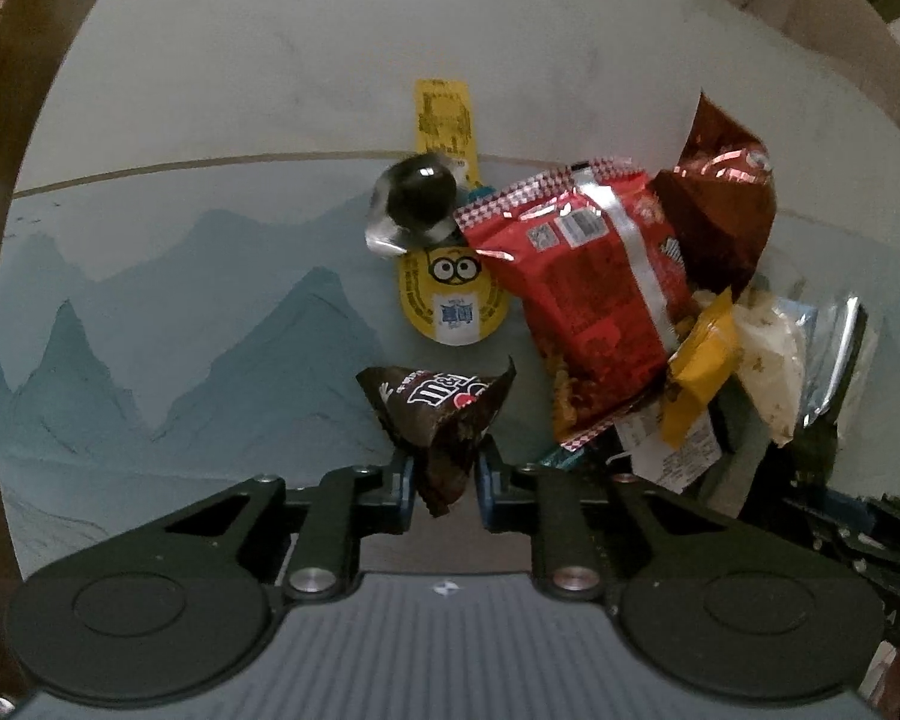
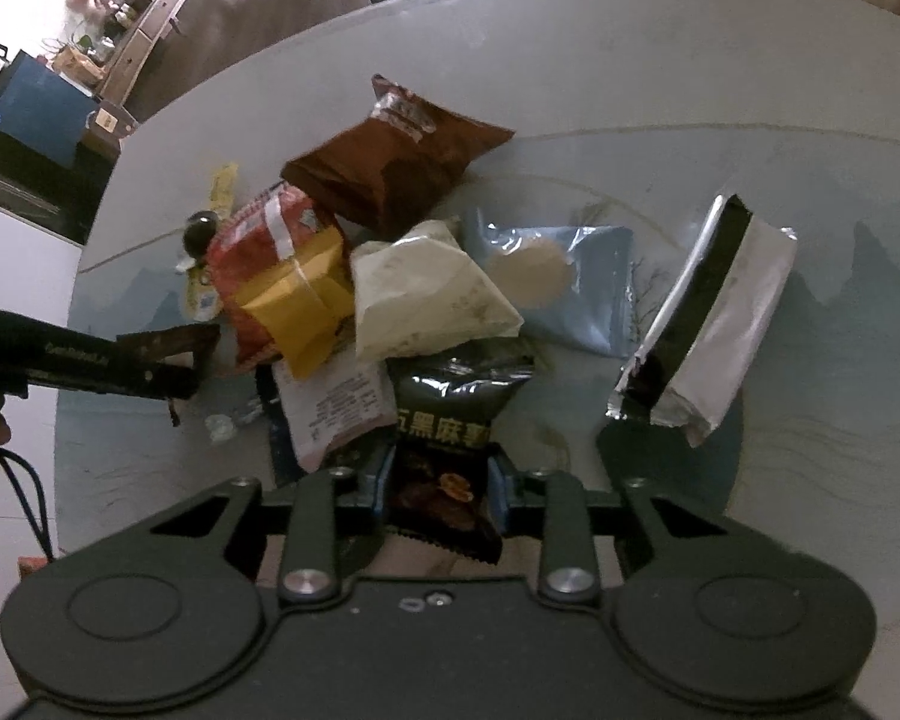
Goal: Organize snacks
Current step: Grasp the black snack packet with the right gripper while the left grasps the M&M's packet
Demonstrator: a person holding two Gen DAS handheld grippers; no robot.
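Surface: round table (image 1: pixel 210 90) with a pale top and a blue mountain print; a floor and a low cabinet (image 2: pixel 144 24) lie beyond its far edge.
Left gripper (image 1: pixel 445 474): jaws pinched on a dark brown M&M's packet (image 1: pixel 438 414), held just above the tabletop, near the snack pile.
Right gripper (image 2: pixel 438 480): jaws clamped on a black sesame snack packet (image 2: pixel 450 420) at the near edge of the pile.
Pile: red bag (image 1: pixel 588 300) beneath a yellow packet (image 2: pixel 306 300); brown bag (image 2: pixel 390 162) at the far side; cream packet (image 2: pixel 426 294) beside a light blue packet (image 2: pixel 570 288).
Beside pile: yellow minion-print strip (image 1: pixel 450 294) with a dark round jelly cup (image 1: pixel 417 198) resting on it.
Apart: silver-and-black bag (image 2: pixel 708 312), lying alone to the right of the pile.
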